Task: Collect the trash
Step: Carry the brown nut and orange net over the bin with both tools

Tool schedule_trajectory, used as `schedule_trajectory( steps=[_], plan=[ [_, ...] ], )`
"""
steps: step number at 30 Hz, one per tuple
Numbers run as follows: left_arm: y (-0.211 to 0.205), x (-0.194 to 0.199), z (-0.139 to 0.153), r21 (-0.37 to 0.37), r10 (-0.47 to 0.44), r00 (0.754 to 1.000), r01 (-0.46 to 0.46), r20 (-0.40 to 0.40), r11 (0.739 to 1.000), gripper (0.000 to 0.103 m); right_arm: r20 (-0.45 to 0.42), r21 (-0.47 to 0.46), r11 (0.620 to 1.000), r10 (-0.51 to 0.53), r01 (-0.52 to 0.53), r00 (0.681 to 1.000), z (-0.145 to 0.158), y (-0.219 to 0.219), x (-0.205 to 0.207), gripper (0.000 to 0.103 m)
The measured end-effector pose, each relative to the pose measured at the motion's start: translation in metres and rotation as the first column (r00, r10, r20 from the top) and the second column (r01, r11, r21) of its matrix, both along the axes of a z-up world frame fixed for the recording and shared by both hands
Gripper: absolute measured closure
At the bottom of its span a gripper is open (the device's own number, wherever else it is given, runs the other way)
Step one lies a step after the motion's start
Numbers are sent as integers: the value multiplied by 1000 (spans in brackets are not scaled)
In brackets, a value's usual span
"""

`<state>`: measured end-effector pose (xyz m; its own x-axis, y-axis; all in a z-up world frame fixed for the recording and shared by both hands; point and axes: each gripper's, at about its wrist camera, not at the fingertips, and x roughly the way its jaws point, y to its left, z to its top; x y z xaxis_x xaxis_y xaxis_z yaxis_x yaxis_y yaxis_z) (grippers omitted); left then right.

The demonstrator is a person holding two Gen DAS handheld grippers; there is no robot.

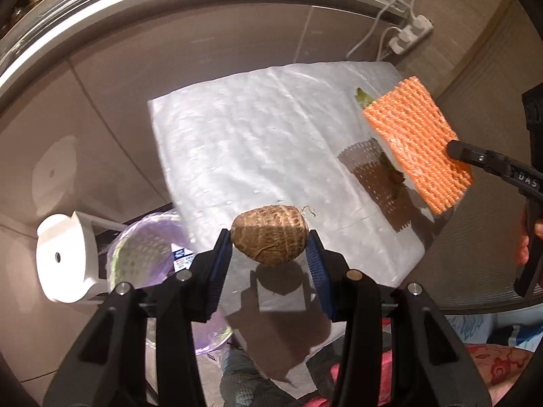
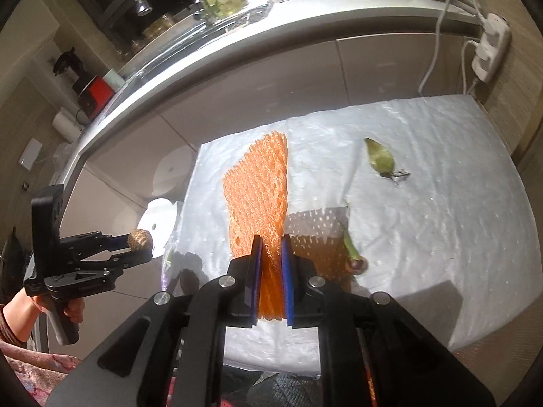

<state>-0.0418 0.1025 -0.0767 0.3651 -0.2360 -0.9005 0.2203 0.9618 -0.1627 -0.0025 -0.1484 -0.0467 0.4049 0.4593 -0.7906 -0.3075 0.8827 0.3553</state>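
From the left wrist, the left gripper (image 1: 270,247) had its jaws partly open and clamped on a brown, rough-skinned root (image 1: 269,235), held in the air above the near edge of a white sheet (image 1: 258,142) covering the surface. Down to the left, a bin lined with a purple bag (image 1: 149,251) stood on the floor beside a white holder (image 1: 64,257); its contents could not be made out. At the right, the right gripper (image 1: 456,151) pinched an orange foam net (image 1: 419,147) above the sheet.

From the right wrist, the right gripper (image 2: 271,264) had its jaws almost closed on the net's (image 2: 259,186) lower edge, the net standing up from them. A green leaf (image 2: 378,157) and a second scrap (image 2: 354,256) lay on the sheet (image 2: 441,210). At the left, the left gripper (image 2: 141,246), in a hand (image 2: 73,308), carried the root (image 2: 140,240) off the sheet's edge.
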Motion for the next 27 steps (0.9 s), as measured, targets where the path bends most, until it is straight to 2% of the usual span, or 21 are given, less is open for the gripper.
schedule_trajectory(
  steps=[6,10,13,17,19,21,23,27],
  plan=[
    [55,-6,-50,29,61,996,-59,-66,998,59,6,-12,996,93,-93,996,11,62,-3,92],
    [84,-3,-93,9,106,985,-106,-137,994,59,-6,-28,990,142,-142,990,13,97,-7,92],
    [97,1,-127,7,126,972,-127,-200,992,59,-14,-44,984,171,-172,985,12,118,-10,92],
    [106,-1,-150,4,121,962,-124,-245,992,59,-23,-57,978,202,-203,979,9,142,-14,92],
    [112,-1,-153,-13,130,960,-137,-250,990,58,-30,-57,975,214,-215,976,6,153,-16,92],
    [118,-3,-146,-27,147,962,-158,-230,987,52,-34,-59,972,226,-227,974,3,160,-17,92],
    [124,-6,-136,-22,167,966,-175,-197,984,37,-38,-60,970,234,-236,972,0,167,-17,92],
    [135,-13,-109,-29,179,974,-185,-138,982,33,-45,-57,968,240,-242,970,-8,183,-18,92]
  ],
)
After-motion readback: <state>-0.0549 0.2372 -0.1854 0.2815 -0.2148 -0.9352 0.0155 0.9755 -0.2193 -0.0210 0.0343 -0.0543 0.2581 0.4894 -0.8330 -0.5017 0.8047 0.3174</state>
